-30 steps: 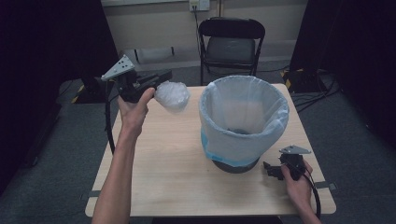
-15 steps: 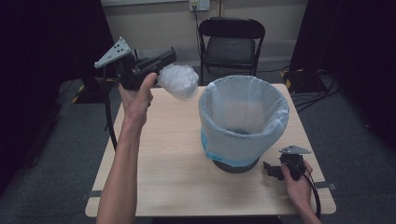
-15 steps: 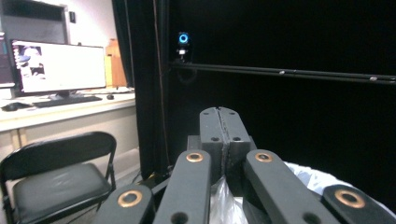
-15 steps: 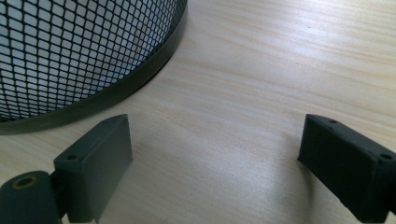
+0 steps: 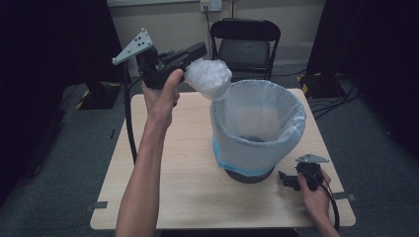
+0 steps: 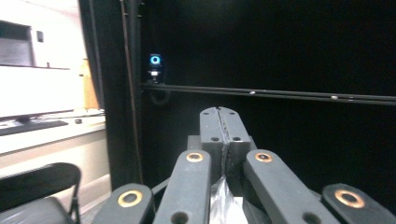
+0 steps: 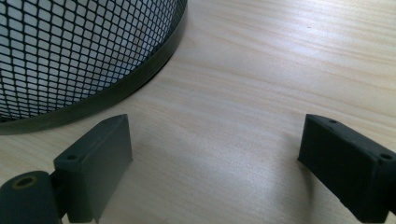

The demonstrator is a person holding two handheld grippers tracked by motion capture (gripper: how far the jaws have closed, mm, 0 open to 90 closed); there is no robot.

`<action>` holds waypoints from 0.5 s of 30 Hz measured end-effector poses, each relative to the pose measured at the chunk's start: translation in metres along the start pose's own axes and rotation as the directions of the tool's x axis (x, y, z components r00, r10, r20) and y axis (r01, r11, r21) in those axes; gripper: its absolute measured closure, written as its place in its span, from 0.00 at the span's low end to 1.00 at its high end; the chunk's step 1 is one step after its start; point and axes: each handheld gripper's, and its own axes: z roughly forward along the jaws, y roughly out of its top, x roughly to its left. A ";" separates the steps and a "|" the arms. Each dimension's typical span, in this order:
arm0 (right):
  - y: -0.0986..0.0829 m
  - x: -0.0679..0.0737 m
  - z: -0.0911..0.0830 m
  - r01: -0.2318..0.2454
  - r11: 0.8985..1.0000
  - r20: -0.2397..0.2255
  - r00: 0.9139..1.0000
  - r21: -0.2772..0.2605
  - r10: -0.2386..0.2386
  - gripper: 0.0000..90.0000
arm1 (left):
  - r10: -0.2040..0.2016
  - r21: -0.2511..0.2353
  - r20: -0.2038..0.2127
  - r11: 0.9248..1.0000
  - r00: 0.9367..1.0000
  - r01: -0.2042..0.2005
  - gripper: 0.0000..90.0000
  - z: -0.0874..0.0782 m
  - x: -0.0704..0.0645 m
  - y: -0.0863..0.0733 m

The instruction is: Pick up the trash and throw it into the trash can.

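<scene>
High view: your left gripper [image 5: 195,54] holds a crumpled plastic bundle [image 5: 210,79] raised beside the rim of the lined bin [image 5: 257,128], apparently not yet over its mouth; pickup done, drop still to come. Your right gripper [image 5: 289,180] rests on the table [image 5: 163,192]. Left gripper view: jaws pressed together, a sliver of plastic between them. Right gripper view: jaws spread wide over bare wood, beside the bin's mesh base [image 7: 70,60].
</scene>
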 end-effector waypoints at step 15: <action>0.000 0.000 0.000 0.000 1.000 0.000 1.000 0.000 0.000 0.10 | -0.047 0.070 0.112 0.997 0.993 0.039 1.00 0.041 -0.016 -0.022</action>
